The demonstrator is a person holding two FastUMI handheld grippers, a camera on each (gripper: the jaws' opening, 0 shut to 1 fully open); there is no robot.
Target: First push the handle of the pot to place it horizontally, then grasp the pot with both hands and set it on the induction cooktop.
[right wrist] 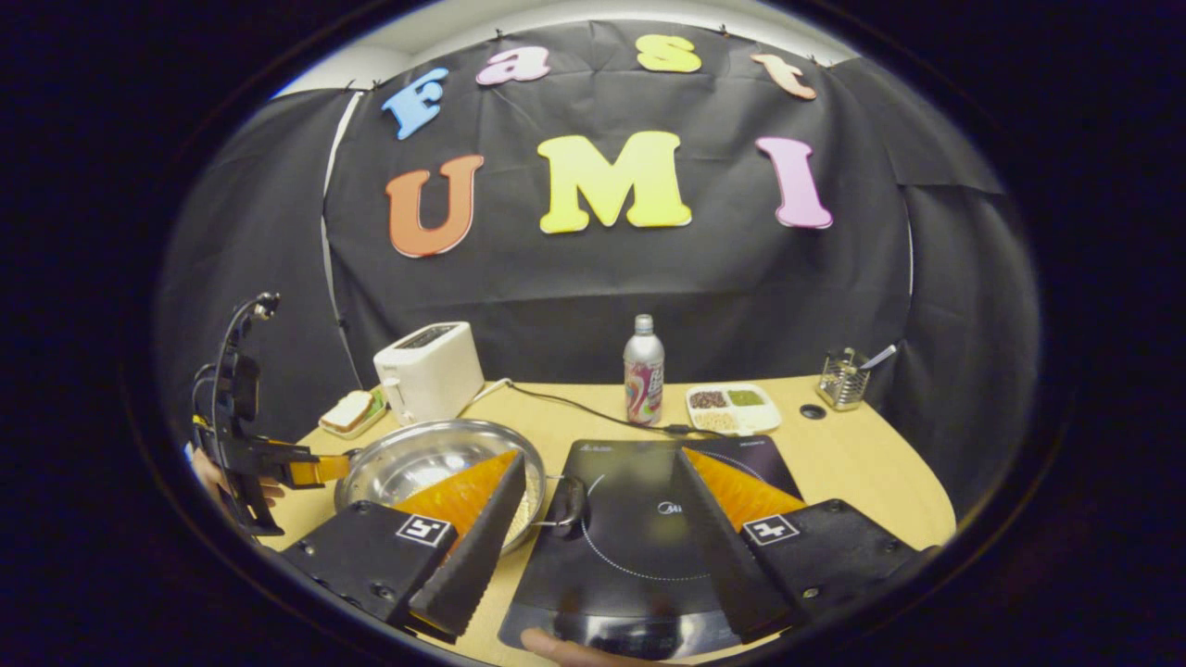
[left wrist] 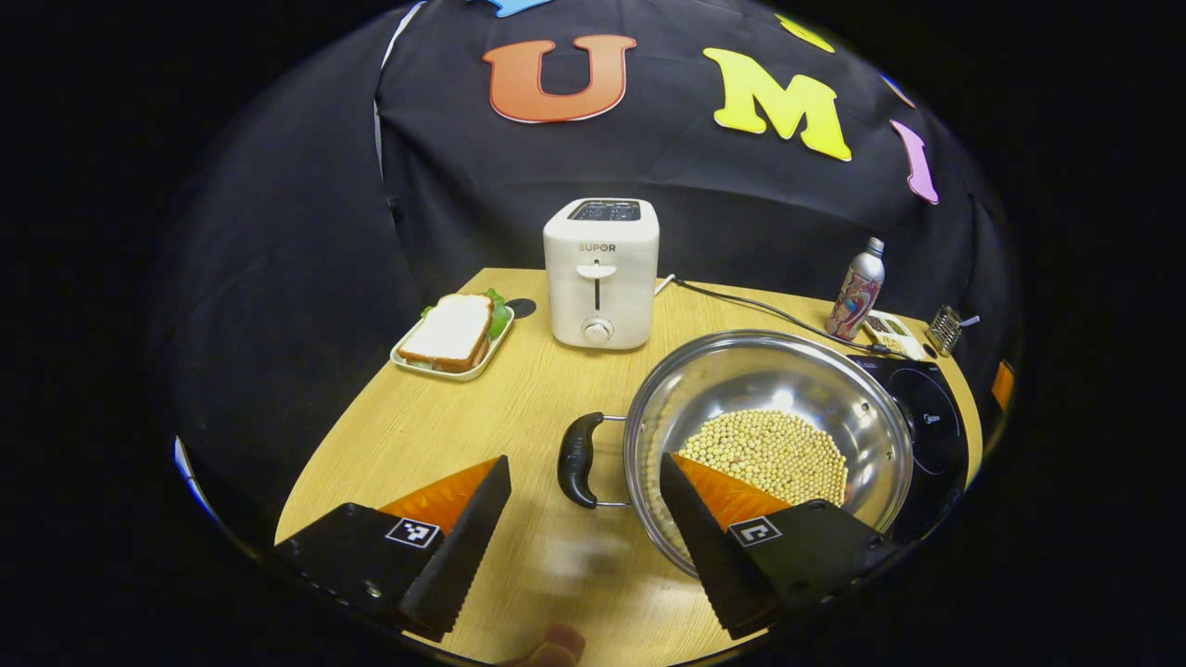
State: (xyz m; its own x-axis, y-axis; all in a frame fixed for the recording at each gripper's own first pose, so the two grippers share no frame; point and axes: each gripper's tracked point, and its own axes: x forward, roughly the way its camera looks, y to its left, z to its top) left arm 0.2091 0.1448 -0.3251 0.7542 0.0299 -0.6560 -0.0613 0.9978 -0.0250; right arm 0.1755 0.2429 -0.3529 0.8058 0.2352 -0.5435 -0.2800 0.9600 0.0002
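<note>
On the wooden table (left wrist: 389, 435) we hold both grippers, left (left wrist: 584, 533) and right (right wrist: 602, 547), wide open and empty; the soybean-filled pot (left wrist: 769, 435) may tip if gripped unevenly.

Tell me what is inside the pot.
The pot holds a heap of pale round beans on its steel bottom. The left gripper's finger covers the heap's near edge and part of the rim.

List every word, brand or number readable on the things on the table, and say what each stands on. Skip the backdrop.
"SUPOR": on the front of the white toaster, above its lever.
Logo and corner mark on the induction cooktop: too small to read.
Printed wrap on the bottle: blurred, unreadable.
Black-and-white square markers: coded patterns, no words.
</note>
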